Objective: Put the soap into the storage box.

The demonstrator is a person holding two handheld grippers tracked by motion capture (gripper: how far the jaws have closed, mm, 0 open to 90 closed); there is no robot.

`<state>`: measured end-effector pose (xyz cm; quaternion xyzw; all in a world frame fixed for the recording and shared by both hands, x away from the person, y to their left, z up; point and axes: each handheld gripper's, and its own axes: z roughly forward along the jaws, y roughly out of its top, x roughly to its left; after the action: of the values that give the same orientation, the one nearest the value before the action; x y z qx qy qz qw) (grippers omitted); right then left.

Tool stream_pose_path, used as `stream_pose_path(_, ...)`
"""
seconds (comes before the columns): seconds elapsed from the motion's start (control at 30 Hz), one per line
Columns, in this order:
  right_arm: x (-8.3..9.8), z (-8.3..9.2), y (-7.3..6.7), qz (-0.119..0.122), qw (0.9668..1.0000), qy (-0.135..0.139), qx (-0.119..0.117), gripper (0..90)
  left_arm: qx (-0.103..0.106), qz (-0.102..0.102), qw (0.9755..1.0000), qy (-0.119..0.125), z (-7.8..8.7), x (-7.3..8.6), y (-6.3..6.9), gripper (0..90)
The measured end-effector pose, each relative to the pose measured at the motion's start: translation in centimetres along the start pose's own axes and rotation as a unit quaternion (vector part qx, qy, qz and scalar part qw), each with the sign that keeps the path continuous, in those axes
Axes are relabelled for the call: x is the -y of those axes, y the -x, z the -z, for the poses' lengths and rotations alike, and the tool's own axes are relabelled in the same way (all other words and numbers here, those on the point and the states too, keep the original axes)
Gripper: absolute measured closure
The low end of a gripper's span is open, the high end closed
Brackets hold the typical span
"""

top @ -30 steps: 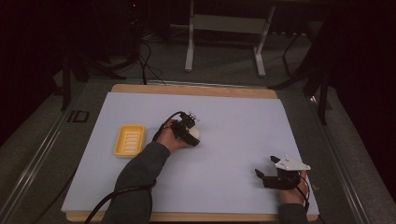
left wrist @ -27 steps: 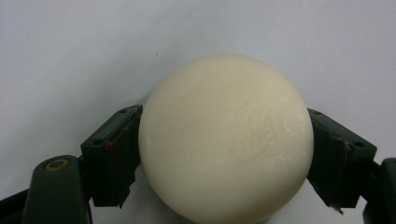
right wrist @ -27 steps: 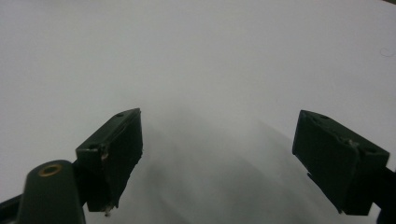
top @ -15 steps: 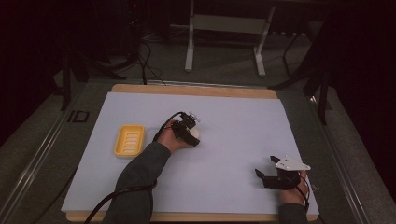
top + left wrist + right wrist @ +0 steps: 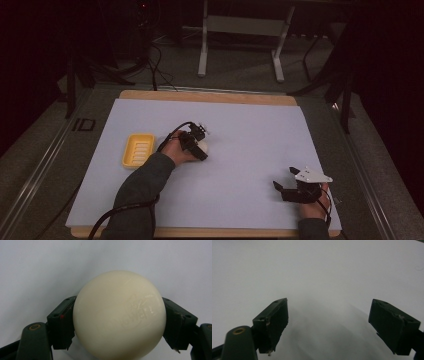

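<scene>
- Left gripper view showed the cream soap bar point(image 5: 119, 315), rounded and smooth with a faint embossed mark, clamped between the jaws of the left gripper point(image 5: 119, 322) at its two widest sides
- It looked hard, light and likely slippery, so a hold across the middle of its sides, as here, seemed safest; a pinch nearer the curved ends would probably let it squirt out
- High view placed the soap bar point(image 5: 202, 146) in the left gripper point(image 5: 198, 145) a little left of the middle of the tabletop point(image 5: 250, 130), low over the white sheet
- Just beside it toward the left edge lay a yellow soap dish point(image 5: 138, 149), ribbed inside and holding nothing
- Near the front right corner the right gripper point(image 5: 286, 184) rested low, its jaws spread wide with nothing between them, as the right gripper view point(image 5: 329, 325) confirmed
</scene>
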<state>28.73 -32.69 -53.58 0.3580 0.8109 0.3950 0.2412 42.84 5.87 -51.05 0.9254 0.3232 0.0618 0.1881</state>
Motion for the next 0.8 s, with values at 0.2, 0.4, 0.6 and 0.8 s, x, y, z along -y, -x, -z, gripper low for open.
stream_pose_path(0.2, 0.0, -0.01, -0.01, 0.0, 1.0, -0.001, 0.0, 16.1, 0.006, -0.026, 0.9991, -0.033, 0.55, 0.59, 0.24, 23.5)
stream_pose_path(0.4, -0.01, -0.03, -0.01, 0.001, 1.0, -0.001, 0.001, 16.1, 0.009, -0.047, 0.9968, -0.064, 0.85, 0.87, 0.61, 23.5)
stream_pose_path(0.6, -0.01, -0.03, 0.0, 0.0, 1.0, -0.001, 0.001, 16.1, 0.017, -0.054, 0.9954, -0.077, 0.8, 0.78, 0.62, 23.3)
stream_pose_path(0.8, -0.01, -0.02, 0.0, 0.0, 1.0, -0.001, 0.001, 16.1, 0.017, -0.057, 0.9944, -0.087, 0.76, 0.52, 0.65, 23.5)
